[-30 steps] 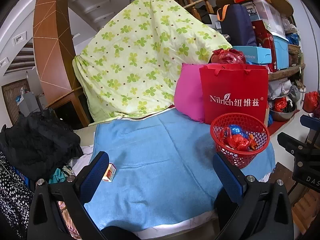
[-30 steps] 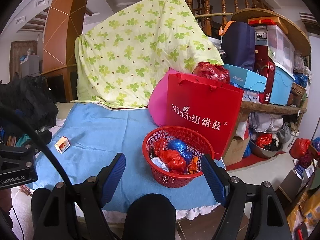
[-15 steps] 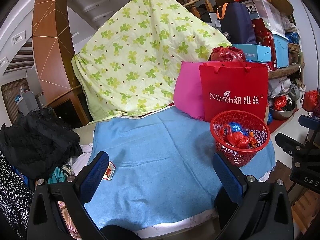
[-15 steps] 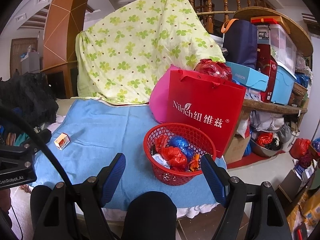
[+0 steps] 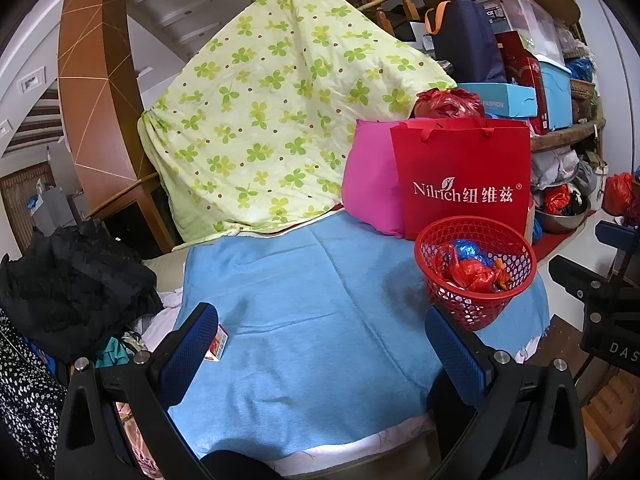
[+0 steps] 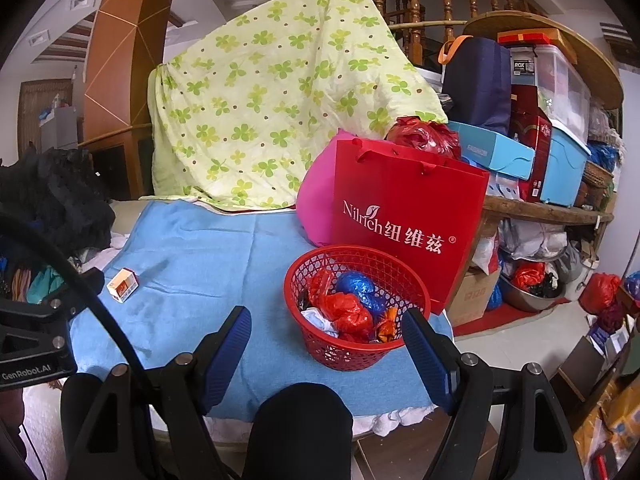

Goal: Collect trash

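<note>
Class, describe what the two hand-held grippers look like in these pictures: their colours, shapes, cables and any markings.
Each gripper has a black angular frame with silver bolts and two flat fingers faced with ribbed blue pads. The left gripper appears in the right wrist view as a black body marked "GenRobot.AI", with a black cable arching over it. The right gripper looks the same; its body in the left view bears the letters "DAS".

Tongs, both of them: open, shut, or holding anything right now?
Left tongs: open, holding nothing.
Right tongs: open, holding nothing.
</note>
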`<act>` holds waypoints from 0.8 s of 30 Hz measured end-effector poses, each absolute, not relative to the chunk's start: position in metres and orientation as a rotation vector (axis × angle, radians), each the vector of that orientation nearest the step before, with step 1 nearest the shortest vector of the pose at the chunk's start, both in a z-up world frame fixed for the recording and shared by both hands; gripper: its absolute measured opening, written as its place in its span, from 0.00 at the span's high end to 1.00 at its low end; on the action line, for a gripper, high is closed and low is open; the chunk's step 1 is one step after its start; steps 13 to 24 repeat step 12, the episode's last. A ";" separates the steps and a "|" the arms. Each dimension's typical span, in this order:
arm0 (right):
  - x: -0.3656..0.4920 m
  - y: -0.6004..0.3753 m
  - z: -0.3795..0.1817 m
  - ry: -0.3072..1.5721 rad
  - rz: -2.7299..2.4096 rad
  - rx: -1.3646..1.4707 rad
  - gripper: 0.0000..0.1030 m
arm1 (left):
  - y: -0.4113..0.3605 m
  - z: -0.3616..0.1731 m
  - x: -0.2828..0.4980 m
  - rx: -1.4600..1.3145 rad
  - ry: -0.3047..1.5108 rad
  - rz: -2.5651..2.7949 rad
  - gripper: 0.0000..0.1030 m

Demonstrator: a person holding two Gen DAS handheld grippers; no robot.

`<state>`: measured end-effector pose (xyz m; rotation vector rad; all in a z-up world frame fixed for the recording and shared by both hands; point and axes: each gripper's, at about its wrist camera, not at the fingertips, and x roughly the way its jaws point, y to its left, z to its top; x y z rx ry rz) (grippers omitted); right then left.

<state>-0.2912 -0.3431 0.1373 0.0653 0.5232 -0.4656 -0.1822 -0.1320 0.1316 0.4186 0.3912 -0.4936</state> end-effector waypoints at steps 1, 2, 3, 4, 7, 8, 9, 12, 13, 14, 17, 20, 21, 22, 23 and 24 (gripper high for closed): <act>-0.292 -0.343 0.138 0.522 -0.466 0.067 0.22 | -0.133 0.132 -0.183 0.421 0.389 -0.494 0.00; -0.293 -0.345 0.137 0.521 -0.467 0.069 0.22 | -0.133 0.132 -0.184 0.422 0.388 -0.495 0.00; -0.294 -0.345 0.137 0.520 -0.467 0.070 0.22 | -0.134 0.132 -0.184 0.424 0.387 -0.496 0.00; -0.295 -0.345 0.137 0.519 -0.468 0.072 0.22 | -0.135 0.132 -0.184 0.426 0.386 -0.497 0.00; -0.296 -0.348 0.137 0.518 -0.464 0.082 0.22 | -0.137 0.130 -0.184 0.429 0.387 -0.505 0.00; -0.295 -0.350 0.136 0.518 -0.463 0.087 0.22 | -0.136 0.129 -0.184 0.426 0.385 -0.508 0.00; -0.294 -0.351 0.135 0.520 -0.461 0.090 0.22 | -0.136 0.128 -0.183 0.421 0.384 -0.512 0.00; -0.288 -0.352 0.131 0.534 -0.455 0.092 0.22 | -0.138 0.124 -0.174 0.414 0.404 -0.523 0.00; -0.288 -0.352 0.131 0.534 -0.455 0.092 0.22 | -0.138 0.124 -0.174 0.414 0.404 -0.523 0.00; -0.288 -0.352 0.131 0.534 -0.455 0.092 0.22 | -0.138 0.124 -0.174 0.414 0.404 -0.523 0.00; -0.288 -0.352 0.131 0.534 -0.455 0.092 0.22 | -0.138 0.124 -0.174 0.414 0.404 -0.523 0.00; -0.288 -0.352 0.131 0.534 -0.455 0.092 0.22 | -0.138 0.124 -0.174 0.414 0.404 -0.523 0.00; -0.288 -0.352 0.131 0.534 -0.455 0.092 0.22 | -0.138 0.124 -0.174 0.414 0.404 -0.523 0.00; -0.288 -0.352 0.131 0.534 -0.455 0.092 0.22 | -0.138 0.124 -0.174 0.414 0.404 -0.523 0.00; -0.288 -0.352 0.131 0.534 -0.455 0.092 0.22 | -0.138 0.124 -0.174 0.414 0.404 -0.523 0.00; -0.288 -0.352 0.131 0.534 -0.455 0.092 0.22 | -0.138 0.124 -0.174 0.414 0.404 -0.523 0.00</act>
